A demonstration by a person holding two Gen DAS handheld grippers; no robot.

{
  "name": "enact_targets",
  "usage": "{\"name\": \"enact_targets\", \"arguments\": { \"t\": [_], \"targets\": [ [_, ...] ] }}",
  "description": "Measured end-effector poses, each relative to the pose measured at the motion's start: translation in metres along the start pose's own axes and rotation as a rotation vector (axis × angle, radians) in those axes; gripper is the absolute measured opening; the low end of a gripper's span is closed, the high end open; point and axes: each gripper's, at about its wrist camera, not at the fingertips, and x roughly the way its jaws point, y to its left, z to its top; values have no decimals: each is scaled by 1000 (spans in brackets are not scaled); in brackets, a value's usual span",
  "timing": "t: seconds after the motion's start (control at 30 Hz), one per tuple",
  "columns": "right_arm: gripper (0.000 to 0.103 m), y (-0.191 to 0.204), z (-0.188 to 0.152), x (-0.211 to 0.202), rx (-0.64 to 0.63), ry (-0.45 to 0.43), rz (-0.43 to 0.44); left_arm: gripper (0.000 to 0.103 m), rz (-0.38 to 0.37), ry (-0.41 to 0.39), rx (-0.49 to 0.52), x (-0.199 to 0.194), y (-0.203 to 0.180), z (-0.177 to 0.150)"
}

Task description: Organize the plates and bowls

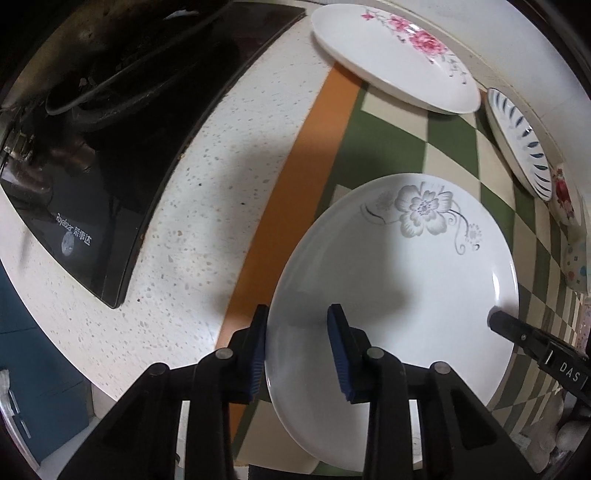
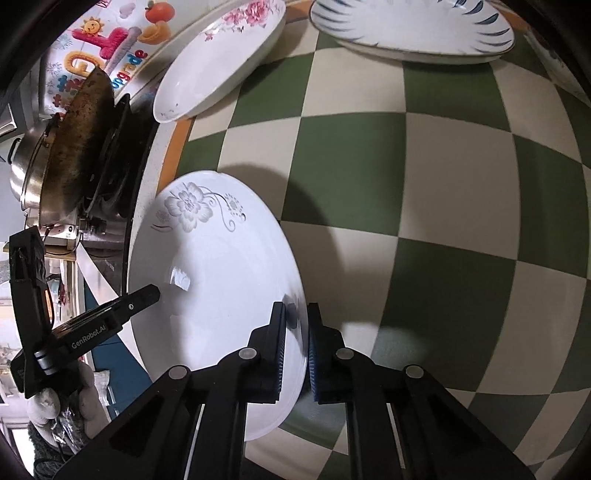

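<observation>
A white plate with a grey flower (image 1: 399, 273) is held above the checkered mat, tilted. My left gripper (image 1: 298, 347) straddles its left rim with a wide gap between the blue pads, so it is open. My right gripper (image 2: 297, 343) is shut on the plate's right rim (image 2: 221, 266). The right gripper's finger shows in the left wrist view (image 1: 517, 328). The left gripper's finger shows in the right wrist view (image 2: 125, 310). A pink-flower plate (image 1: 395, 55) and a blue-striped plate (image 1: 517, 144) lie at the back; both also show in the right wrist view (image 2: 221, 62) (image 2: 413, 29).
A black gas stove (image 1: 110, 147) sits left on the speckled counter (image 1: 207, 206). A wok (image 2: 70, 147) stands on it. A green-and-cream checkered mat (image 2: 424, 184) covers the counter. A red-flower bowl (image 1: 563, 195) and a dotted cup (image 1: 576, 262) stand at the right.
</observation>
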Motion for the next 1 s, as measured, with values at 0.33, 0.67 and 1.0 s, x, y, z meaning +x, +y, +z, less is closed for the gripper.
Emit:
{"name": "enact_targets", "arguments": {
  "t": [0.33,0.67,1.0],
  "targets": [
    [12,-28,-9,-57,38,-75,19,29,-45,-54,75,-32,-61,-8],
    [12,-95,-32,-124,133,-164,-10,29,-94,-63,223,-38,-143,4],
    [12,-169,-53,-132,246,-171,-45,29,-73,18,326,6,-210,-8]
  ]
}}
